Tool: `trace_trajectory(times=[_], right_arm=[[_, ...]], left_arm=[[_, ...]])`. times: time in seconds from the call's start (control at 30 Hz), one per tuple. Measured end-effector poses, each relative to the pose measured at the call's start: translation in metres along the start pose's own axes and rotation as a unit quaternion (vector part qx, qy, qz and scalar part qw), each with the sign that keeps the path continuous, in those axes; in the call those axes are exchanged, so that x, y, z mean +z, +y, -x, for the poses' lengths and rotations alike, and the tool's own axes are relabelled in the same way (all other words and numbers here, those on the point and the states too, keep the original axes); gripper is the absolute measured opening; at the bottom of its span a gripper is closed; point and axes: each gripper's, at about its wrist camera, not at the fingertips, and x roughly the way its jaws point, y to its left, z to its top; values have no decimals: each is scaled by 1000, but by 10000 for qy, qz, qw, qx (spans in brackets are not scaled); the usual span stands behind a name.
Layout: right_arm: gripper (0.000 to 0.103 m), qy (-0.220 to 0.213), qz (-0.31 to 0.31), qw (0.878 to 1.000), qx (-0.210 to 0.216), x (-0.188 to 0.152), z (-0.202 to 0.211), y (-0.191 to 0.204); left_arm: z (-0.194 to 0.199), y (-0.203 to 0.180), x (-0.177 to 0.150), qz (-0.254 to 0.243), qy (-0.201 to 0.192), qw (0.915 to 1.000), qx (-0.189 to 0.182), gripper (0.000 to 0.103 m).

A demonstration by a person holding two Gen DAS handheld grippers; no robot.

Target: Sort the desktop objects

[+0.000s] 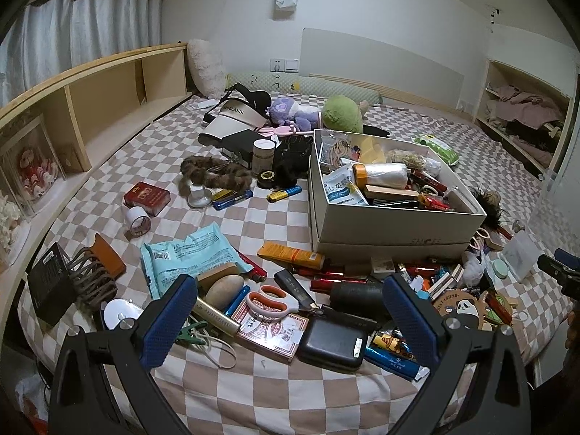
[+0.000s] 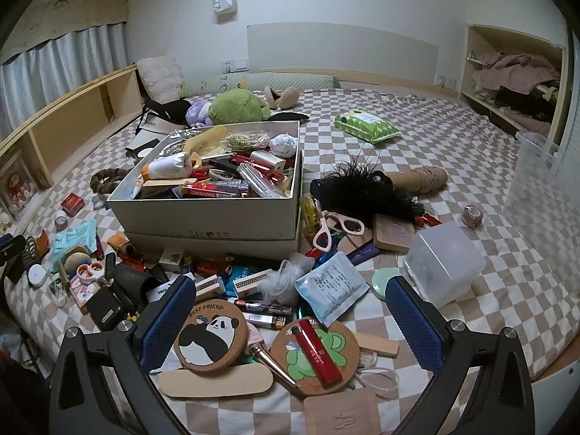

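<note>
Right, both claws hang wide apart w/ nothing between the pads: our left gripper [image 1: 290, 311] over the near-left clutter, our right gripper [image 2: 290, 319] over the near-right clutter. All of it lies on a checked bedsheet [image 1: 253, 391], loose bits spread around a white box [image 2: 203, 214] that's already heaped full, mid-bed.

Handling, as we judge it:
- Scissors [image 1: 270, 302], orange handles, lying on a card pack [image 1: 272, 330]: stiff, light; take across the handles, blades away.
- Black case [image 1: 331, 340] just beside: smooth, prob. slippery, wider than most; grip across its short side.
- Gold tube [image 1: 215, 317]: round, will roll; pinch mid-length.
- Panda coaster [image 2: 210, 337] & green coaster [image 2: 313, 351]: thin cork, flat on the sheet, hard to get under; go for an edge. The red lighter [image 2: 319, 353] rests on the green one, so lift that first.
- Blue pouch [image 2: 331, 290]: soft, floppy; pinch a corner.
- Frosted plastic tub [image 2: 444, 264]: light, bulky, maybe too wide for the jaws; take its rim.
- Teal packet [image 1: 192, 253]: crinkly, limp.

Counts we can make: coasters 2, scissors 1 pr, matchbox-like sliders [image 2: 250, 284] 2, tape rolls [image 1: 137, 221] 1 on the left side, plush toys at the far end 2 at least. Lighters: several, too jumbled to count.
</note>
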Motion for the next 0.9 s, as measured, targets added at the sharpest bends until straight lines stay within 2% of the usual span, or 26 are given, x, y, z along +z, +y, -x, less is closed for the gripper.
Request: trace_trajectory(times=[0.9], right_arm=[[103,110,28,9999,94,-3,-5,2]], left_arm=[[-4,-5,0,-35,99,9999,-31,103]])
